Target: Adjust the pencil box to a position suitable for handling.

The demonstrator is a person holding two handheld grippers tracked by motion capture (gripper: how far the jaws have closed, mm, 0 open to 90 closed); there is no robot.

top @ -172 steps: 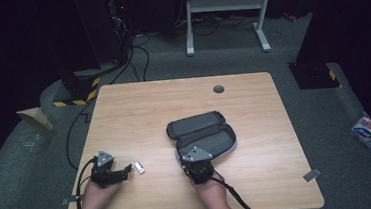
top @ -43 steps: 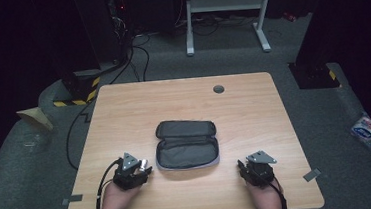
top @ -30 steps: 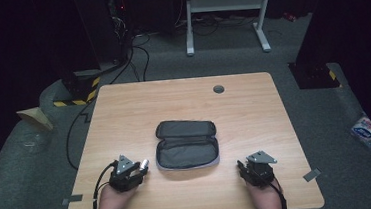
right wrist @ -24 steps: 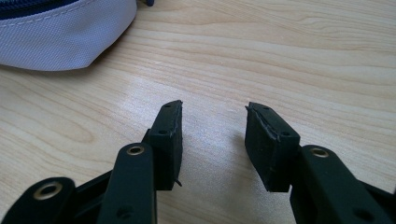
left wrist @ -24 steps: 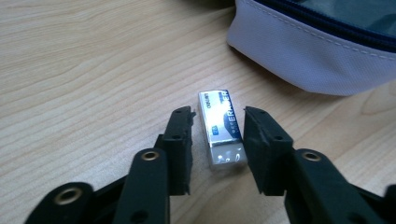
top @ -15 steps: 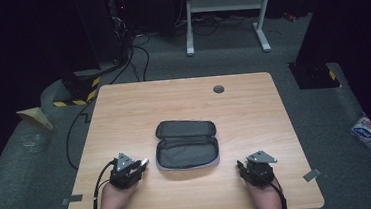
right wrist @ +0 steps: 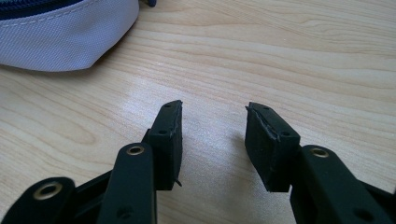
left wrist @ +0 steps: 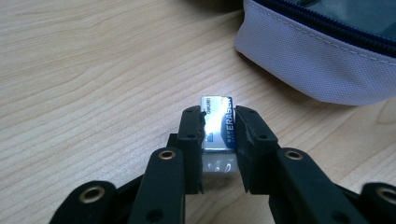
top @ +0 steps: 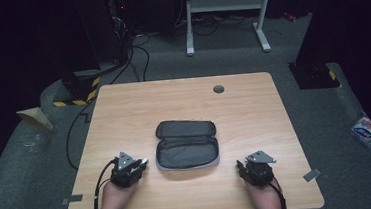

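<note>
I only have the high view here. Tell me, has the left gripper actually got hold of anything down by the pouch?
Observer: Yes. The left gripper has just closed its fingers on a small eraser in a blue and white sleeve.
Operator: Is the eraser lifted or on the table?
Observer: I cannot tell; it sits low over the wooden table, just short of the grey pouch.
Operator: And the pouch, is it unzipped?
Observer: Yes, its lid is folded back, and the left gripper view shows the dark zipper along the near rim.
Operator: What about the right gripper?
Observer: The right gripper is open with bare table between its fingers.
</note>
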